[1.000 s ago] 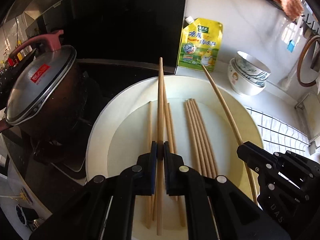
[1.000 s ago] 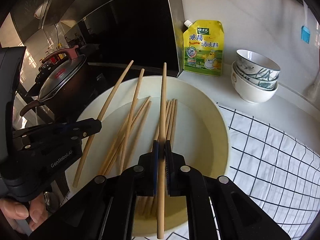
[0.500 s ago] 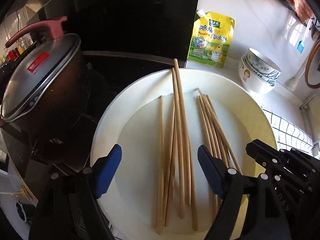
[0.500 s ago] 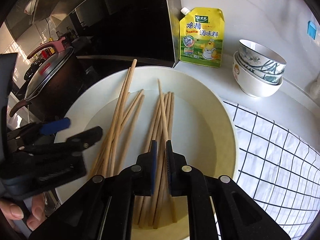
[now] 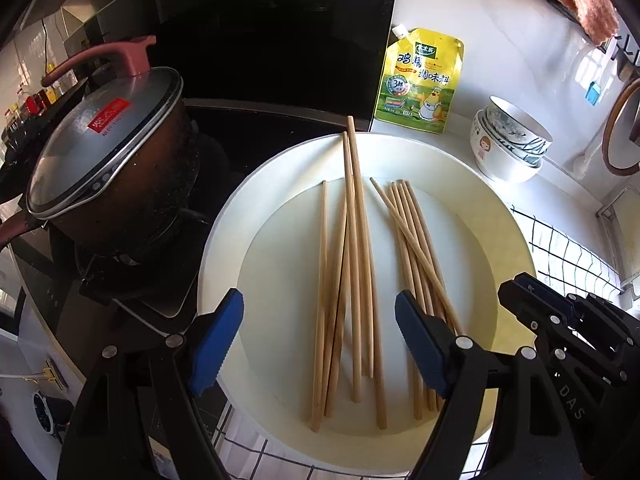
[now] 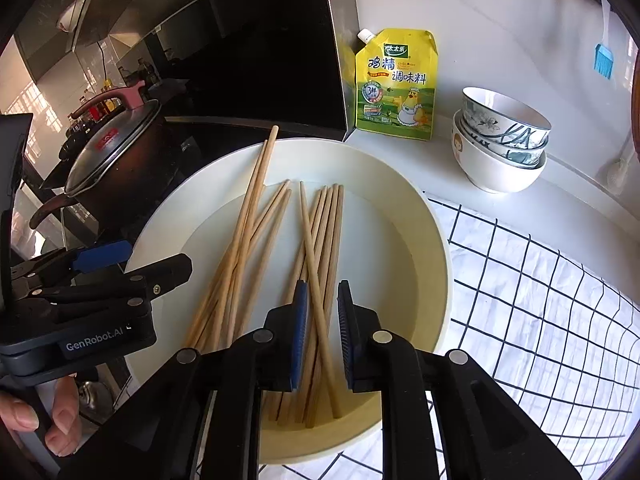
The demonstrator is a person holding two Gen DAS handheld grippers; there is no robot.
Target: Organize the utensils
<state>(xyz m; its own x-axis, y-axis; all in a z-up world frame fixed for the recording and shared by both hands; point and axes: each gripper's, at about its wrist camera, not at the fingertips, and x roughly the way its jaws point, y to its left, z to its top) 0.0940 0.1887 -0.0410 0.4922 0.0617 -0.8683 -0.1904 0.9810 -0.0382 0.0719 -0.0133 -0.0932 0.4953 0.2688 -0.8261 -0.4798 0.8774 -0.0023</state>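
Several wooden chopsticks [image 5: 352,272] lie in two loose groups in a wide cream basin [image 5: 508,248]. The left group leans on the far rim; the right group [image 5: 416,256] lies on the bottom. My left gripper [image 5: 320,344] is wide open and empty above the near ends of the left group. My right gripper [image 6: 322,332] is open by a narrow gap above the right group [image 6: 320,248], with one chopstick lying below the gap. The basin [image 6: 432,240] and the left gripper [image 6: 120,280] also show in the right wrist view.
A lidded dark pot [image 5: 108,168] with a pink handle sits on the stove to the left. A yellow seasoning pouch [image 5: 420,80] leans on the back wall. Stacked bowls [image 5: 508,148] stand at the right. A checked cloth [image 6: 540,312] lies under the basin.
Both grippers held a chopstick over the basin a second ago. Both have let go; the chopsticks now lie in the basin. The left jaws opened wide, the right only slightly.
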